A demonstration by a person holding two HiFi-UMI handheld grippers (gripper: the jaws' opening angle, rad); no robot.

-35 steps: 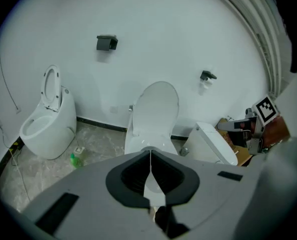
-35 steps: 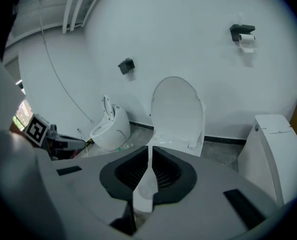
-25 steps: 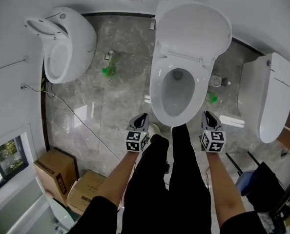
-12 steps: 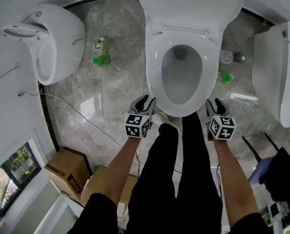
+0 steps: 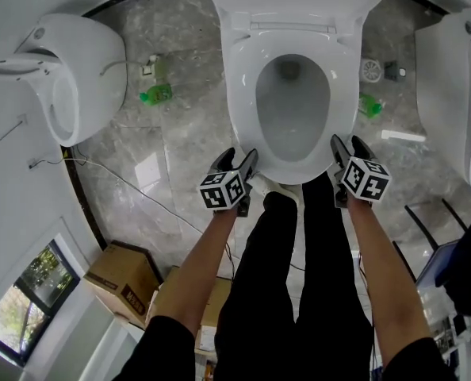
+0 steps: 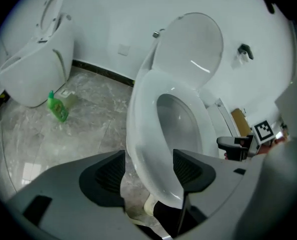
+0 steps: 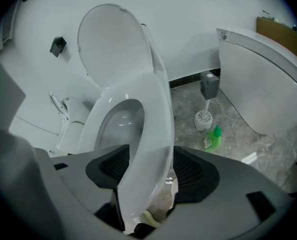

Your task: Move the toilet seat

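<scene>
Grey marble floor (image 5: 180, 145), three white toilets on it. Middle toilet (image 5: 237, 34) is right in front of the person's legs (image 5: 299, 276). A second toilet (image 5: 89, 78) is at the floor's left side, a third (image 5: 449, 94) at its right side.

Middle toilet: lid (image 6: 198, 39) is up against the wall. The toilet seat (image 5: 242, 94) is down flat on the bowl.

Cardboard boxes (image 5: 120, 280) sit at the floor's near-left corner, beside a window.

Left tool (image 5: 239, 157) is at the seat's front-left rim. Its jaws are opening, the seat rim runs between them, and there's a gap on the outer side, so no clamp.

Right tool (image 5: 347, 144) is at the front-right rim. Its jaws are also opening, with the seat rim between them, not gripped.

Small stuff:
- Green bottle (image 5: 154, 95) on the floor between the left and middle toilets.
- Second green bottle (image 7: 214, 138) just beside a toilet brush (image 7: 204, 118), between the middle and right toilets.
- Thin cable (image 5: 132, 193) trails across the floor's left side.
</scene>
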